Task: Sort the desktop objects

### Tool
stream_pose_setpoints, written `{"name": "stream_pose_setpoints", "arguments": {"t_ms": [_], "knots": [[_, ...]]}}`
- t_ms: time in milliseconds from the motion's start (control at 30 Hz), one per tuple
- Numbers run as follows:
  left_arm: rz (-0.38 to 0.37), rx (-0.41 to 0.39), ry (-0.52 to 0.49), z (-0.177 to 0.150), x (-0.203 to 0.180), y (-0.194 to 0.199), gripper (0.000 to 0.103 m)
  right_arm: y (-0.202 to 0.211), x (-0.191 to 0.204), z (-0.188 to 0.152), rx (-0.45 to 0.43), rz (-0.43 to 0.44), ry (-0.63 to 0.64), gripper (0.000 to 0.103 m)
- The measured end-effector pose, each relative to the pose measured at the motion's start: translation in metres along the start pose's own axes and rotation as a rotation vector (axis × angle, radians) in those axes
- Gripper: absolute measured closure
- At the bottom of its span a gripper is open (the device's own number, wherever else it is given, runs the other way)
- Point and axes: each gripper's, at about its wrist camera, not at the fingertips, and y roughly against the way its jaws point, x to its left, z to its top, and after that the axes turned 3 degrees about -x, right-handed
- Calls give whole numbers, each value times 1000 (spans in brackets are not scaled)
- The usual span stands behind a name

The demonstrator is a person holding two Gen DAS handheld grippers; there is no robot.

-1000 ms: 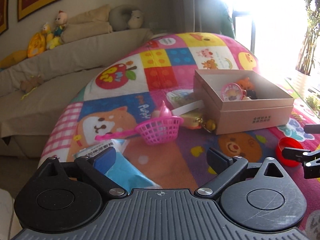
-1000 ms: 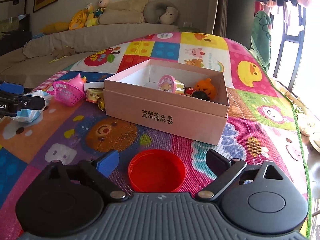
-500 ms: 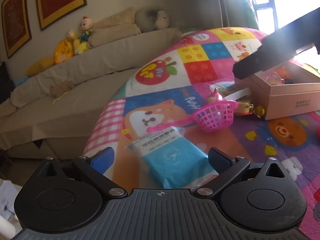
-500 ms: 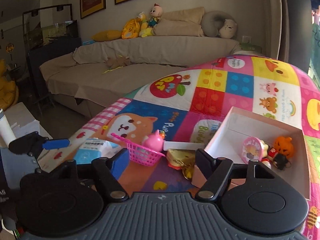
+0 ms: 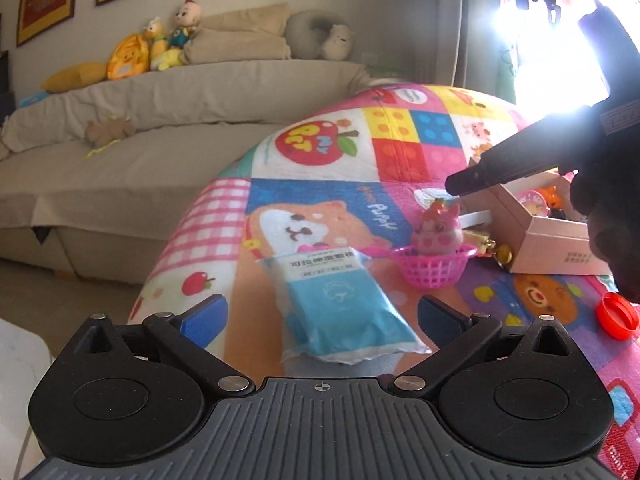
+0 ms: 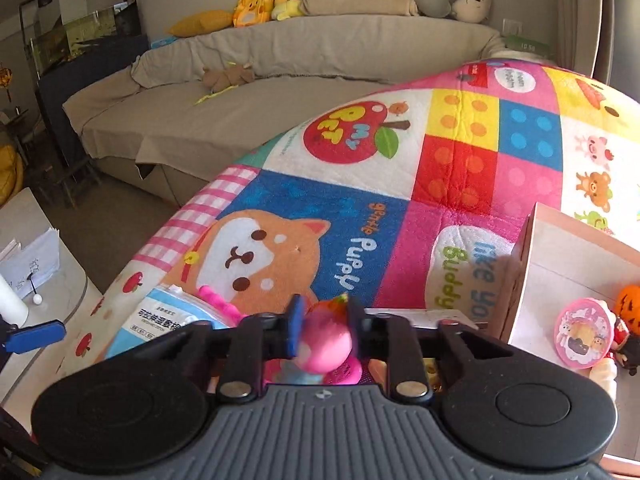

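Note:
A pink toy figure (image 5: pixel 438 232) sits in a small pink basket (image 5: pixel 434 268) on the colourful mat. My right gripper (image 6: pixel 324 316) is shut on the head of the pink toy (image 6: pixel 326 344); in the left wrist view its dark fingers (image 5: pixel 472 178) reach down to the toy's top. My left gripper (image 5: pixel 320 308) is open, and a blue and white tissue pack (image 5: pixel 340 304) lies flat on the mat between its fingers, untouched. The pink cardboard box (image 5: pixel 560 244) stands right of the basket with several small toys inside.
A red lid (image 5: pixel 616 316) lies on the mat at the right. A gold trinket (image 5: pixel 500 254) and a white card (image 5: pixel 474 218) sit between basket and box. The mat's edge drops off at the left toward a beige sofa (image 5: pixel 120 168). A pale side table (image 6: pixel 44 256) stands lower left.
My right gripper swung left from the red lid, past the box, to the basket and closed on the pink toy. The left gripper shifted so the tissue pack now lies centred between its fingers.

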Motion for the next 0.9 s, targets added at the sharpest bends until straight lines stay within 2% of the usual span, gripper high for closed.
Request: {"name": "stream_pose_setpoints", "arguments": {"t_ms": [133,233,300,367,400,433,567,667,733,767,833,900], "knots": [[-51,-14,-44,3,-21,0,0,48,-11,0,-90,15,-5,100],[-71,-7,-67,3,-37,-4,0,63,-17,-7,-88,15,1,100],[-83,-3,-75,3,-45,-5,0,62,-17,-14,-86,-1,15,95],[-109,6,-90,1,-54,-4,0,55,-15,-19,-87,-25,25,76],[-125,14,-101,-1,-59,-4,0,49,-13,-21,-94,-30,24,59],[-137,19,-111,-3,-63,-4,0,42,-11,-22,-98,-28,22,51],[-170,37,-133,-12,-75,-6,0,-1,-3,-15,-64,-40,4,50],[-160,45,-121,-14,-71,-9,0,-34,-2,-12,13,-26,-19,48],[-157,50,-106,-15,-66,-10,0,-40,4,-15,23,-15,3,48],[-161,53,-94,-15,-63,-11,0,-39,6,-16,34,-1,13,50],[-165,58,-81,-15,-61,-12,0,-31,10,-21,51,46,19,71],[-169,57,-85,-15,-63,-12,0,-13,12,-25,20,59,22,72]]}}
